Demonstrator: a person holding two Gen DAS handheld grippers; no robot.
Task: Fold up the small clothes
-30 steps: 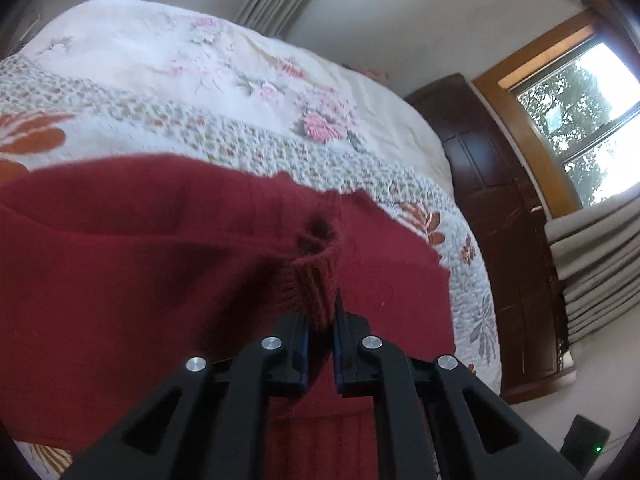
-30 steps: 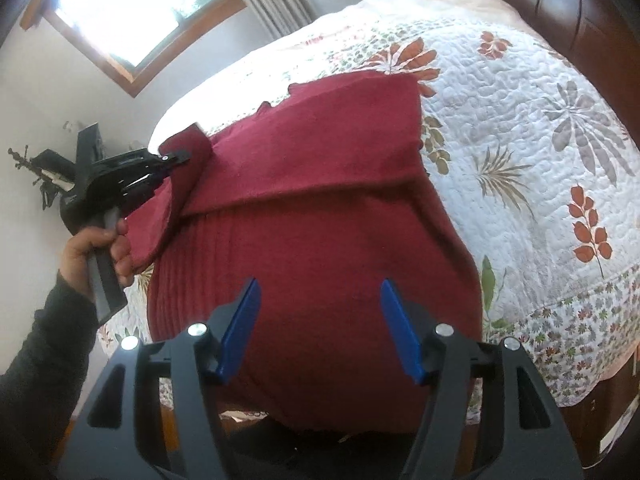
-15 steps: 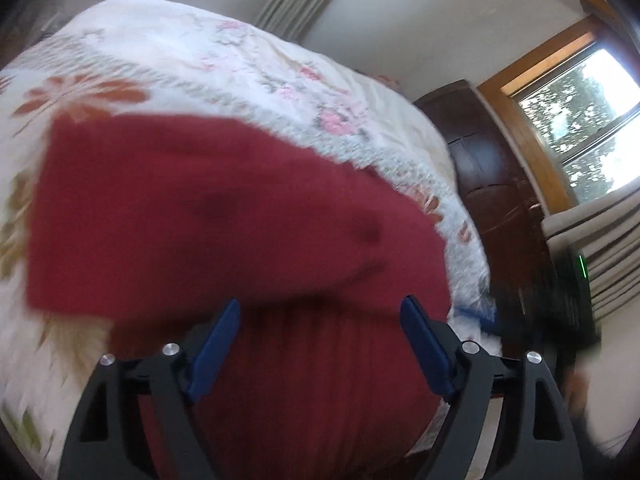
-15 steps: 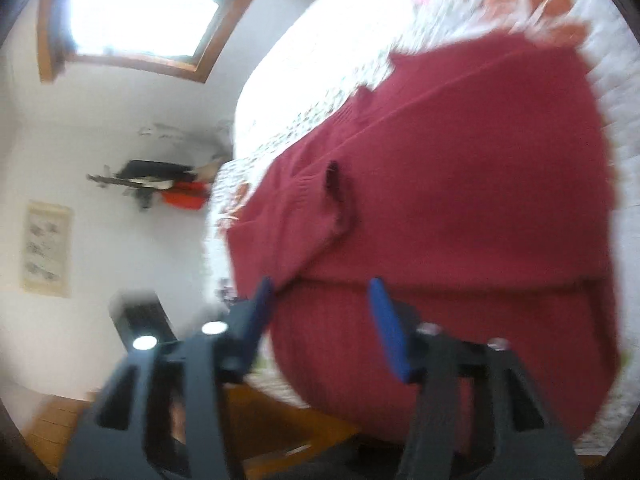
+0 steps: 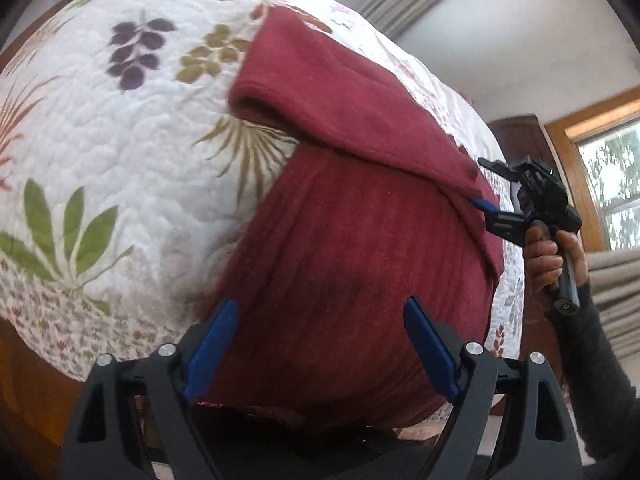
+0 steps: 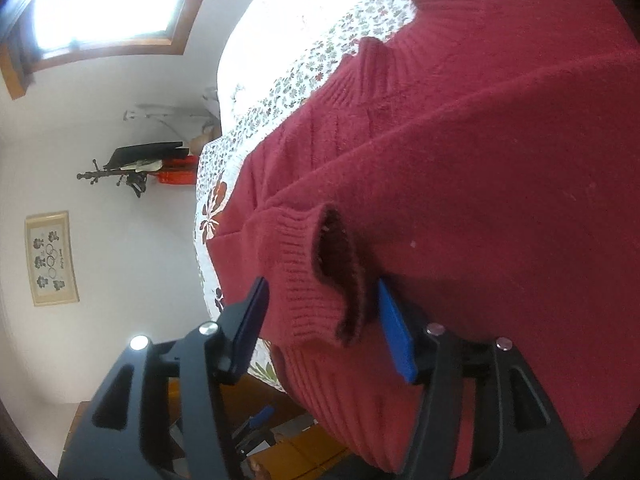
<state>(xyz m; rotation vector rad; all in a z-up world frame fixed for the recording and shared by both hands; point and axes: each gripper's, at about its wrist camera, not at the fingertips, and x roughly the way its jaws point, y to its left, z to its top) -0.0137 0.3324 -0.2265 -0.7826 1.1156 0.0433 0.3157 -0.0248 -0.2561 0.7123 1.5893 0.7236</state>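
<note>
On quilt [image 5: 120, 128]: red sweater [image 5: 360, 248]; both grippers' fingers apart; no legible writing.

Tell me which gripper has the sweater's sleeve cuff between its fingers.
The right gripper: its open fingers straddle the ribbed sleeve cuff. The left gripper hovers open over the red sweater's body.

Dark-red sweater [image 5: 352, 248] (leaf-print white quilt [image 5: 120, 128])
</note>
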